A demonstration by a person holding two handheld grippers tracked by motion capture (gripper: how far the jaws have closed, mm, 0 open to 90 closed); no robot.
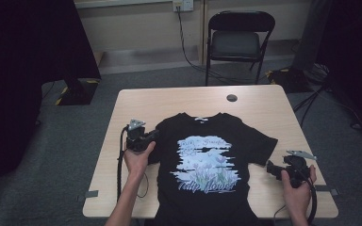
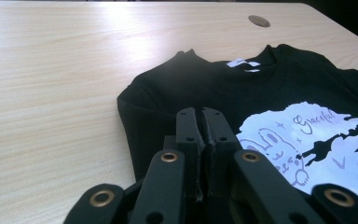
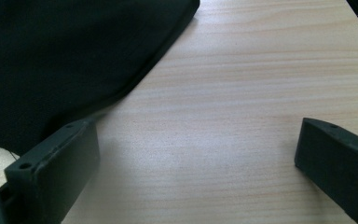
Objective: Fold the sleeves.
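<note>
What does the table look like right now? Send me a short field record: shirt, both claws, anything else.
shirt: black T-shirt, print side up, collar toward the far edge, hem hanging over the near edge
left sleeve: folded in over the body
right sleeve: spread flat
left claw: jaws shut, over the folded left sleeve; whether it pinches cloth is unclear
right claw: jaws open, over bare table beside the right sleeve
other: folding chair behind the table
</note>
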